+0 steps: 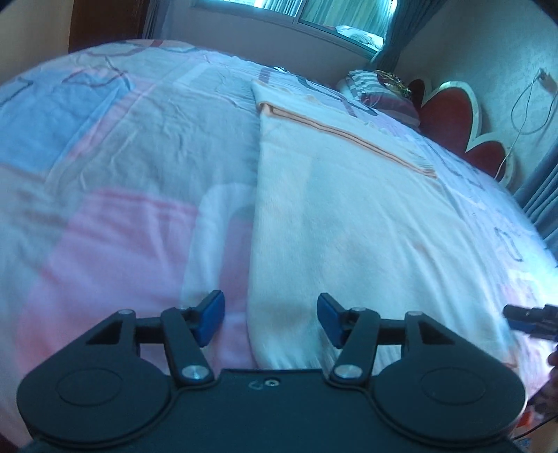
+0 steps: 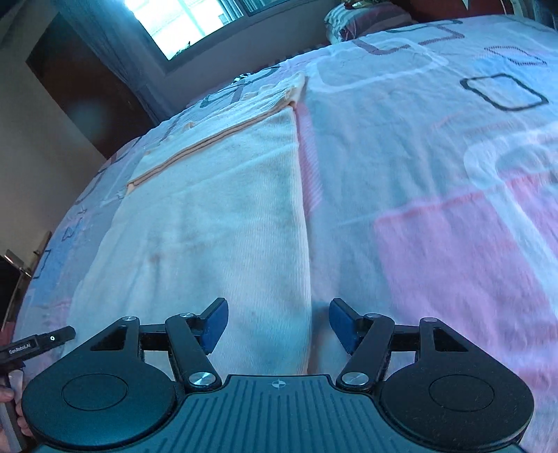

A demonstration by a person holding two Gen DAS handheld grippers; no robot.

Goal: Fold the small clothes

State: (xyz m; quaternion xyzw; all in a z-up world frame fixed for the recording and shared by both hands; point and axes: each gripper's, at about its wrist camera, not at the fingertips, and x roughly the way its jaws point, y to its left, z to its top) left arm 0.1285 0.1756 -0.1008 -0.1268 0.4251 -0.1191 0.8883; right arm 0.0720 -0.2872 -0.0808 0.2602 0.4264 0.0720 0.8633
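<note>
A white towel-like cloth [image 1: 348, 216] with an orange stripe near its far end lies flat on the bed, also in the right wrist view [image 2: 209, 223]. My left gripper [image 1: 270, 319] is open and empty, its blue pads astride the cloth's near left edge. My right gripper [image 2: 277, 324] is open and empty, astride the cloth's near right edge. The right gripper shows at the right edge of the left wrist view [image 1: 530, 320]. The left gripper shows at the left edge of the right wrist view [image 2: 35, 343].
The bed has a pink, blue and white patterned sheet [image 1: 122, 174]. A striped pillow [image 1: 380, 94] and a red headboard [image 1: 457, 118] are at the far end. A window [image 2: 181, 21] and curtains stand beyond the bed.
</note>
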